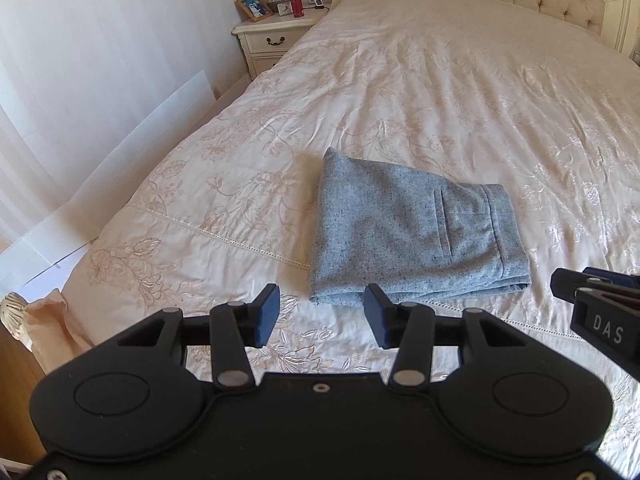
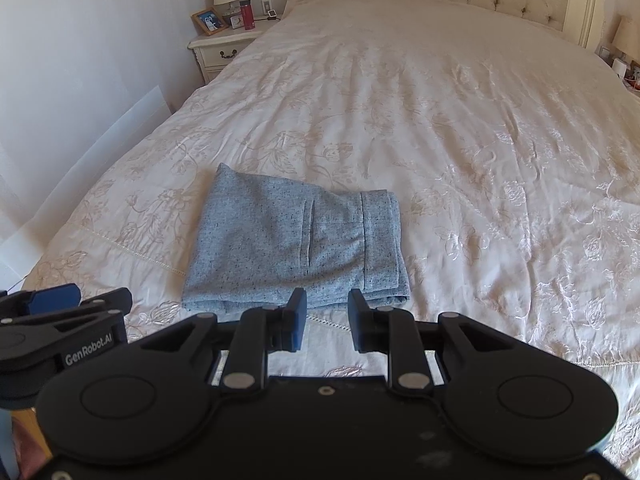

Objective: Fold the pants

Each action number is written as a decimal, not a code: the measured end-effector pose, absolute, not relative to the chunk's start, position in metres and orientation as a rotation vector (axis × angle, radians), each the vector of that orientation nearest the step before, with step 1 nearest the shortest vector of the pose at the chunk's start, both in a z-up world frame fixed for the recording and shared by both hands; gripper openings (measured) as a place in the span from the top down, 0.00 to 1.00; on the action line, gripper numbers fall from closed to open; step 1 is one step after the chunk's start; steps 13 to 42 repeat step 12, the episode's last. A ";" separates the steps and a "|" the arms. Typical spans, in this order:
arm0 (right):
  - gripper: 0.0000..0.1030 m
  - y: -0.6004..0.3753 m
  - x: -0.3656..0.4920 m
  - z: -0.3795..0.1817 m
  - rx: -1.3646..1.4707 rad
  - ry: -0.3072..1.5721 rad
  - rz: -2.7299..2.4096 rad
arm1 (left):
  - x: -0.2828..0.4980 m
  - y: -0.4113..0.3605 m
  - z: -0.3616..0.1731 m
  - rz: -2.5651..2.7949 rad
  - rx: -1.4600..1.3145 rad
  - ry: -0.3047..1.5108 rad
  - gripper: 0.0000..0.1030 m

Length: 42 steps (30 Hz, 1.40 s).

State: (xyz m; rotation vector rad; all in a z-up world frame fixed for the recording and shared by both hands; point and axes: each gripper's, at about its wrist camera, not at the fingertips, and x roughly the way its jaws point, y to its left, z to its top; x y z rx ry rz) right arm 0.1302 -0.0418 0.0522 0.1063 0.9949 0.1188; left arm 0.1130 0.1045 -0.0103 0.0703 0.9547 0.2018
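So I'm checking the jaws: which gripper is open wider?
The left gripper: its blue pads stand well apart, while the right gripper shows a narrower gap. Neither holds the pants.

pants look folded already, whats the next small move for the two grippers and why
Probably just draw both grippers back and stop. The grey flecked wool pants lie as a compact folded stack on the cream embroidered bedspread, edges roughly lined up. The left gripper and right gripper hang just short of the near edge with jaws apart, nothing between them. At most, the slightly uneven near hem might merit a tidy.
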 end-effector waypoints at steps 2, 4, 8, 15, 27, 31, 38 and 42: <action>0.76 -0.042 0.130 0.052 0.104 0.996 0.118 | 0.113 0.104 -0.010 0.202 0.069 0.955 0.47; 0.76 -0.043 0.129 0.052 0.103 0.997 0.122 | 0.113 0.105 -0.010 0.199 0.070 0.956 0.47; 0.76 -0.043 0.129 0.052 0.100 1.000 0.126 | 0.112 0.104 -0.010 0.193 0.075 0.959 0.47; 0.76 -0.043 0.129 0.051 0.102 1.004 0.123 | 0.112 0.103 -0.011 0.186 0.084 0.961 0.47; 0.76 -0.043 0.129 0.051 0.102 1.004 0.123 | 0.112 0.103 -0.011 0.186 0.084 0.961 0.47; 0.76 -0.043 0.129 0.051 0.102 1.004 0.123 | 0.112 0.103 -0.011 0.186 0.084 0.961 0.47; 0.76 -0.043 0.129 0.051 0.102 1.004 0.123 | 0.112 0.103 -0.011 0.186 0.084 0.961 0.47; 0.76 -0.043 0.129 0.051 0.102 1.004 0.123 | 0.112 0.103 -0.011 0.186 0.084 0.961 0.47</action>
